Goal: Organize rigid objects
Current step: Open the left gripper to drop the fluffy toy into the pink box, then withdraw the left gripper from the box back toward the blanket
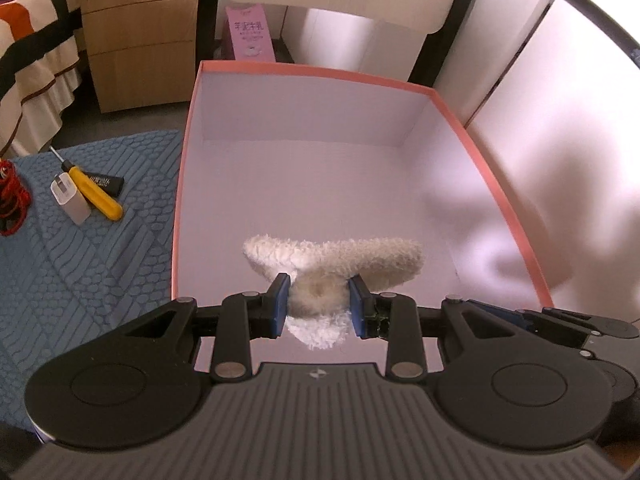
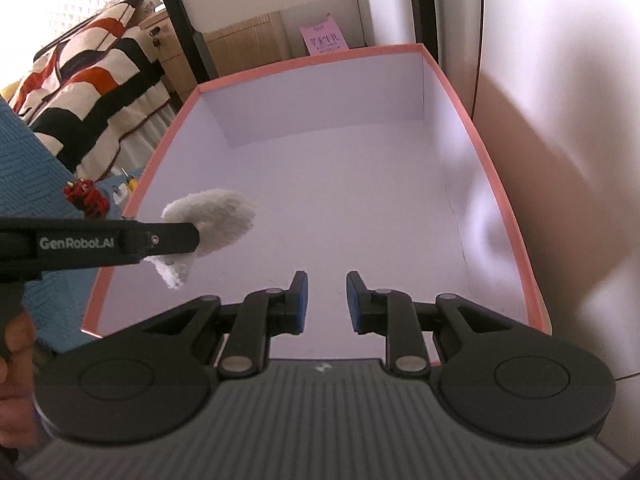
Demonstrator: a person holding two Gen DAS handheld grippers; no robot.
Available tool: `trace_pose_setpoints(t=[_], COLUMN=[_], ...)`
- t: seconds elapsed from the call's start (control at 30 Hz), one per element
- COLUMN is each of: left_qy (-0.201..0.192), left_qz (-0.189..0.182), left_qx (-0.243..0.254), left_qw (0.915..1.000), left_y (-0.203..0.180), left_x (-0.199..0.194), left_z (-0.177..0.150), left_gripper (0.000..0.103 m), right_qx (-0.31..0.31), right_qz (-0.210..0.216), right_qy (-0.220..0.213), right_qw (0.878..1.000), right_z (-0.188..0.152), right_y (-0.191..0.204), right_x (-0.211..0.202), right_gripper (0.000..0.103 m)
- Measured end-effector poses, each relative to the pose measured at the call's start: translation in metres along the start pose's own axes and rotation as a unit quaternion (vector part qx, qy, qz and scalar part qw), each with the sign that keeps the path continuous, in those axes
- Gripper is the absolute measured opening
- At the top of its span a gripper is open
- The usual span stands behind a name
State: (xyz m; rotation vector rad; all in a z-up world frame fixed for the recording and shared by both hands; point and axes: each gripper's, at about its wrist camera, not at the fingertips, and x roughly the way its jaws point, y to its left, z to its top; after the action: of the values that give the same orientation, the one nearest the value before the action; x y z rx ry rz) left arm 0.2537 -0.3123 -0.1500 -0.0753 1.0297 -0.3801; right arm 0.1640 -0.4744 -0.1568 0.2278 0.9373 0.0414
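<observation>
A: From the left wrist, what's there?
B: The left gripper has its jaws clamped on a white fluffy item, held over the pink-rimmed box. On the blue quilted cover to the left lie a yellow-handled screwdriver, a white adapter, a black bar and red cord.

A: And the right wrist?
B: The right gripper sits with jaws apart, holding nothing, above the box's near end. The left gripper carries the fluffy item just inside the left wall; whether it touches the floor is hard to judge.

White fleece (pink-rimmed box)
</observation>
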Motion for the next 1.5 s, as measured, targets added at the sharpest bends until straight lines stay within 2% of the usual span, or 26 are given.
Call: trace_pose_setpoints(t=[0.1,0.17,0.3,0.63,1.0,1.13,1.5], left_qy=[0.000,-0.002,-0.019,-0.088,-0.169,-0.185,-0.210], left_qz=[-0.001,0.002,-0.002,0.005,0.013,0.019,0.035], left_qx=[-0.005,-0.006,-0.003,0.000,-0.018,-0.030,-0.048], left_qw=[1.0000,1.0000,0.9998,0.9961,0.9855,0.9820,0.9759], left_y=[0.006,0.008,0.008,0.020,0.057,0.079,0.124], left_x=[0.001,-0.002,-0.018,-0.088,-0.189,-0.220,-0.274], left_z=[-0.002,-0.003,-0.003,-0.005,-0.028,-0.045,-0.093], left_gripper=[0.037,0.046,0.055,0.055,0.055,0.055,0.055], right_qx=[-0.002,-0.002,-0.006,-0.019,-0.049,-0.062,-0.088], right_qz=[-0.001,-0.002,0.001,0.015,0.039,0.046,0.066], right_qy=[0.001,0.000,-0.006,-0.053,-0.100,-0.105,-0.111], right_qw=[1.000,1.000,1.000,0.998,0.993,0.991,0.988], right_z=[0.000,0.001,0.003,0.013,0.009,0.001,-0.027], right_y=[0.001,0.003,0.007,0.041,0.095,0.118,0.176], right_x=[0.002,0.002,-0.003,-0.044,-0.093,-0.104,-0.129], right_gripper=[0.025,0.025,0.025,0.025,0.027,0.027,0.027])
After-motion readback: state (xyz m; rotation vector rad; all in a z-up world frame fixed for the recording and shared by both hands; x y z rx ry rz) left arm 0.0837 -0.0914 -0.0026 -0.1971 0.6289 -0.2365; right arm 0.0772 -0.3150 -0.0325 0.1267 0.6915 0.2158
